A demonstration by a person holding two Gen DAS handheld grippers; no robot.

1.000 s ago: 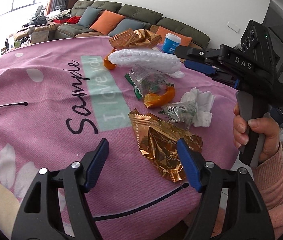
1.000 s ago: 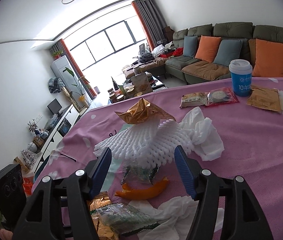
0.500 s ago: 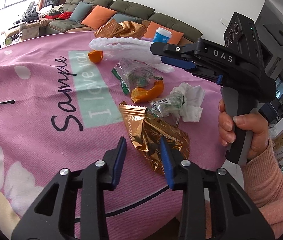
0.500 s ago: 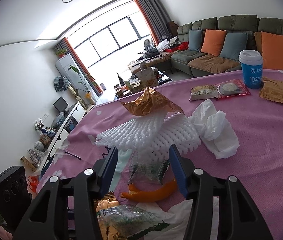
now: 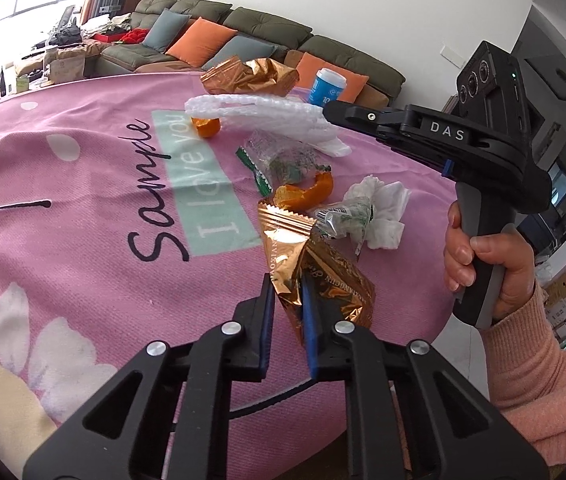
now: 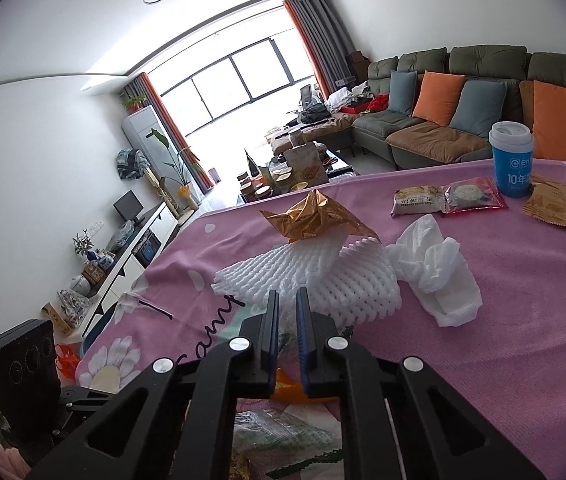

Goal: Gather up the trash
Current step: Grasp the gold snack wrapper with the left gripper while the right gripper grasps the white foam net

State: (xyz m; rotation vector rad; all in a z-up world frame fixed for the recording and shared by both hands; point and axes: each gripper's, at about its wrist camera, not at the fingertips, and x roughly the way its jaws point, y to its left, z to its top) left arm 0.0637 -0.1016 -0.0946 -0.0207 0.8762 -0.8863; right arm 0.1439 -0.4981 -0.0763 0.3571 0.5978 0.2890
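Observation:
My left gripper (image 5: 287,292) is shut on a crumpled gold foil wrapper (image 5: 315,268) and holds it a little off the pink tablecloth (image 5: 83,208). My right gripper (image 6: 286,304) is shut on the near edge of a white foam fruit net (image 6: 315,280), which also shows in the left wrist view (image 5: 259,114). A second gold wrapper (image 6: 311,218) rests on top of the net. Between the grippers lie orange peel (image 5: 303,194), a clear plastic bag (image 5: 283,158), a small green-printed wrapper (image 5: 343,216) and a crumpled white tissue (image 5: 383,216).
Another white tissue (image 6: 439,276) lies right of the net. A blue paper cup (image 6: 511,164), snack packets (image 6: 447,198) and a flat gold packet (image 6: 555,206) sit at the far right. A piece of orange (image 5: 205,126) lies under the net. A sofa (image 6: 463,104) stands beyond the table.
Both grippers have closed from wide open: the left onto the gold wrapper, lifting its corner, the right onto the foam net's edge.

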